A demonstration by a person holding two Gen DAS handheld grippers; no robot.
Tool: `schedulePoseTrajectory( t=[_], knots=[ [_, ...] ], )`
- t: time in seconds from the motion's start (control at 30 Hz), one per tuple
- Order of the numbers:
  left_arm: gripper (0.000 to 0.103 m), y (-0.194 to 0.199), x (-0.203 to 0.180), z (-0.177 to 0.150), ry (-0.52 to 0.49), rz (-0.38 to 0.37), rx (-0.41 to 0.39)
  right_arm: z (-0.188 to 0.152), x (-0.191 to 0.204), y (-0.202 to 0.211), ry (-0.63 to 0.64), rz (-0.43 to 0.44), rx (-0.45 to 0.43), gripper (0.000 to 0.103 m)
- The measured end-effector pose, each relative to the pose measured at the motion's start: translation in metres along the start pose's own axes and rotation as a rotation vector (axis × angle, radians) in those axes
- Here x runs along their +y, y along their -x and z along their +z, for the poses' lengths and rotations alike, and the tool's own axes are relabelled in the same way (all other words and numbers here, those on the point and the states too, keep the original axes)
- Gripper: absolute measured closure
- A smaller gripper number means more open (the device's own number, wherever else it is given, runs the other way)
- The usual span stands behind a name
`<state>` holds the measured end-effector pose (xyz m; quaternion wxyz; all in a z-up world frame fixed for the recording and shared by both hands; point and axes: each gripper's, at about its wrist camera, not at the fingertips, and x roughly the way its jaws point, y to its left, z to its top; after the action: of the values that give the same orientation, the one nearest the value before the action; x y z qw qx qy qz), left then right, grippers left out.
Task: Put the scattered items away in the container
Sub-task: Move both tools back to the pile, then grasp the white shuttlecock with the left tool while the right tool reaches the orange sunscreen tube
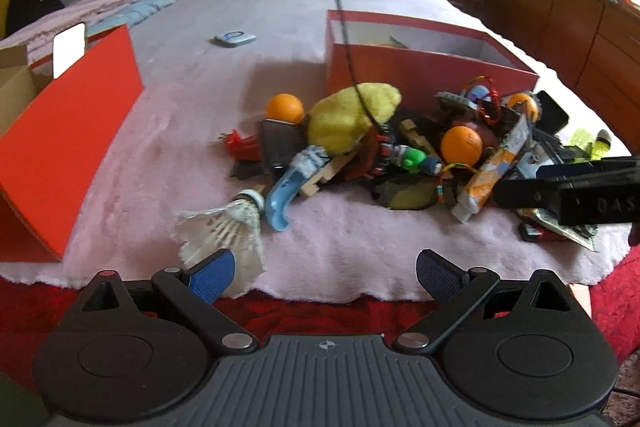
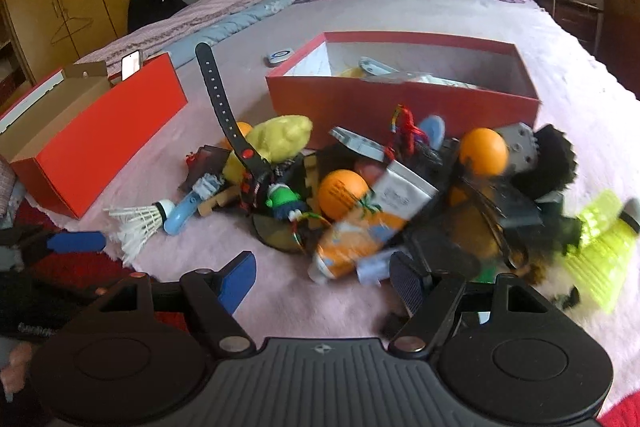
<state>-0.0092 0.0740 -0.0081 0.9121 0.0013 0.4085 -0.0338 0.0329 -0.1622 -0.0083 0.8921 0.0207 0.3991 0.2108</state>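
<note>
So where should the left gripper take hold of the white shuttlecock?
Probably the cork head of the white shuttlecock: it is firm and points toward the pile, feathers splayed toward the left gripper. Come from above, fingers either side of the cork.

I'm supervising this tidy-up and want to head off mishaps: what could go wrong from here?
1. The right tool is open at the orange tube, which lies in a tangled pile; lifting it may drag neighbours along.
2. The orange ball sits high on the pile and may roll off.
3. The white shuttlecock by the left tool could get crushed.
</note>
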Motion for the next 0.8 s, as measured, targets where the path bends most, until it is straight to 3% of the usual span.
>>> schedulePoseTrajectory(
  t=[0.2,0.37,0.8],
  knots=[
    [0.005,-0.003,0.015,0.0,0.042,0.028,-0.002,0.014,-0.003,-0.018,-0.06,-0.009,-0.005,0.027],
    [0.005,-0.01,0.02,-0.001,0.098,0.003,0.021,0.022,-0.005,-0.032,-0.077,-0.042,-0.007,0.027],
    [0.006,-0.019,0.018,-0.004,0.064,-0.023,0.009,0.017,-0.004,-0.049,-0.097,-0.123,-0.005,0.026]
  ],
)
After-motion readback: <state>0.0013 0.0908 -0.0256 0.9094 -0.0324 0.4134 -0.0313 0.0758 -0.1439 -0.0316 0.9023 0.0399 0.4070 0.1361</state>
